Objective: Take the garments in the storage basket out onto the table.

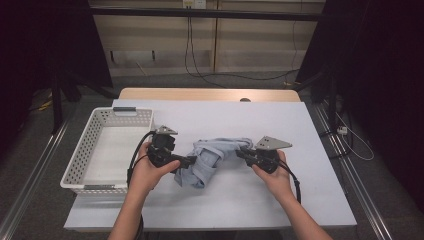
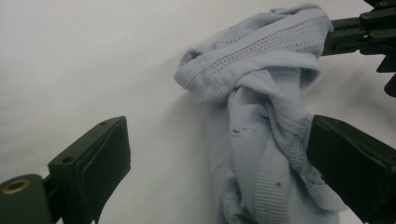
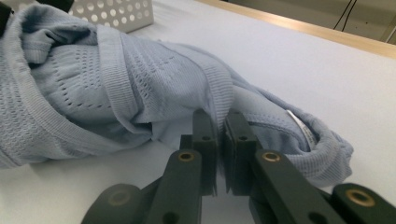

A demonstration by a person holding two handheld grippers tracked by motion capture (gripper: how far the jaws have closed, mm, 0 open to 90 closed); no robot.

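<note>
Light blue knit garment (image 1: pixel 212 159) lies bunched and twisted mid-bench, between the two grippers, just right of the white perforated basket (image 1: pixel 85 150).

Risk, as judged: the right gripper (image 3: pixel 217 122) has only a thin fold at the garment's edge. If lifted or pulled sideways, that fold could slip out, or the twist could tighten rather than open. The left side gives no restraint yet, so a pull from the right may drag the whole bundle across the white bench (image 1: pixel 280 125).

Right fingers (image 3: pixel 204 135): closed almost fully, pinching a fold of the knit near the hem by the label.

Left gripper (image 2: pixel 219 154): fingers (image 2: pixel 105 156) spread wide. The far one touches the garment's ribbed edge; the near one stands clear of it. Nothing gripped.
</note>
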